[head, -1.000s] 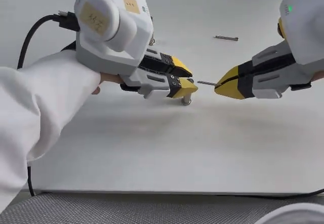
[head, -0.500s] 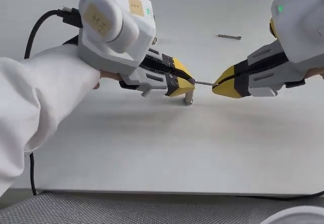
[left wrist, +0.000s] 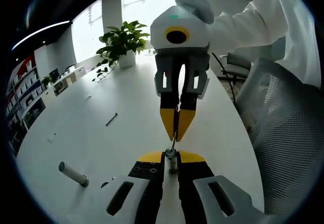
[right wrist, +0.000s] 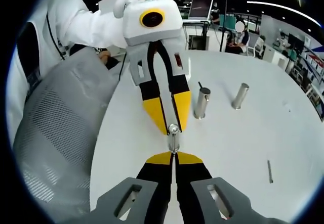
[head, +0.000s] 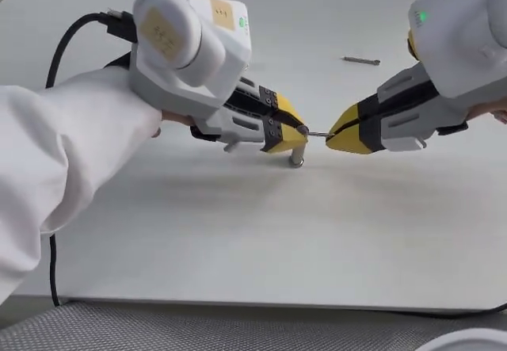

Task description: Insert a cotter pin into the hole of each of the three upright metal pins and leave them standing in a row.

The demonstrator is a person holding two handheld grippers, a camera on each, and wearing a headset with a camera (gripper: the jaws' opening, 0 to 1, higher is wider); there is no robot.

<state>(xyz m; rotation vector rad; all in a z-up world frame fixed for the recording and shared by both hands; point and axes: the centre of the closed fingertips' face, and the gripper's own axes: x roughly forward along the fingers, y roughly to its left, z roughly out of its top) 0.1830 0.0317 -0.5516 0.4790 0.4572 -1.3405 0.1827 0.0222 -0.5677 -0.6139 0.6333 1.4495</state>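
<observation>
1. Table (head: 238, 232) was pale and smooth; I judged that a dropped part would roll on it.
2. Left gripper (head: 301, 131) was clamped across the top of the held pin (right wrist: 173, 133), whose base seemed to sit on the table.
3. Right gripper (head: 329, 135), just right of the held pin, was pinched tight on the cotter (head: 319, 134).
4. Held pin was a bright steel cylinder, upright. I judged it stiff, slick and heavy for its size, best gripped across the shaft with the hole left free.
5. Nearer pin (right wrist: 202, 102) and farther pin (right wrist: 240, 95) stood upright beyond the held pin. The nearer carried a dark sliver at its top, perhaps a cotter.
6. Cotter was thin grey wire with its tip at the held pin's top. I judged it light and easily bent, best held near its tail and fed in straight.
7. Spare cotter (head: 361, 60) lay flat, well beyond the held pin.
</observation>
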